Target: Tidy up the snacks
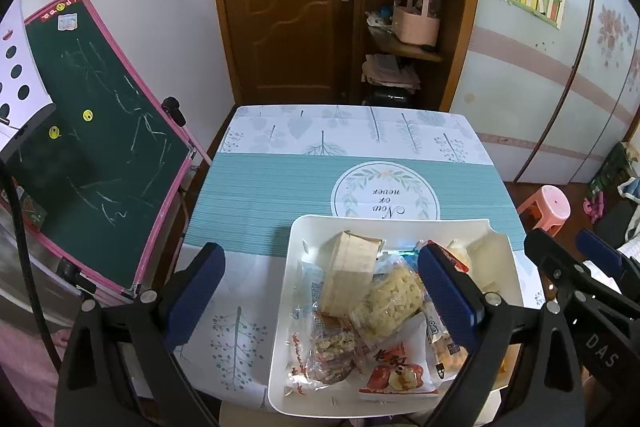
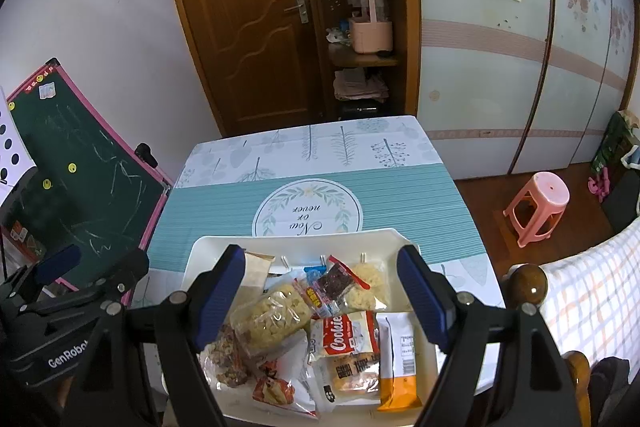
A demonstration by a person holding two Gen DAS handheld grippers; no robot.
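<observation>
snacks heaped in the tray, both grippers poised above

while the square table under its teal and white leaf-print cloth point(image 2: 400, 195) carried the load at its near edge, the white rectangular plastic tray point(image 2: 304, 243) held every snack in one loose heap. the left gripper point(image 1: 320, 291) hung over the tray's left side with jaws wide apart and nothing between them; the right gripper point(image 2: 320, 295) hung over the middle, jaws likewise spread and empty. the clear bag of pale puffed rice cake point(image 2: 272, 319) lay on top, beside the red and white cookie packet point(image 2: 344, 335) and the orange and white sachet point(image 2: 398, 359). the wrappers looked slick and overlapped, so a pinch could probably slide off or drag a neighbour along. since the tray sat near the table's edge, a snagged lift might tip it.
</observation>
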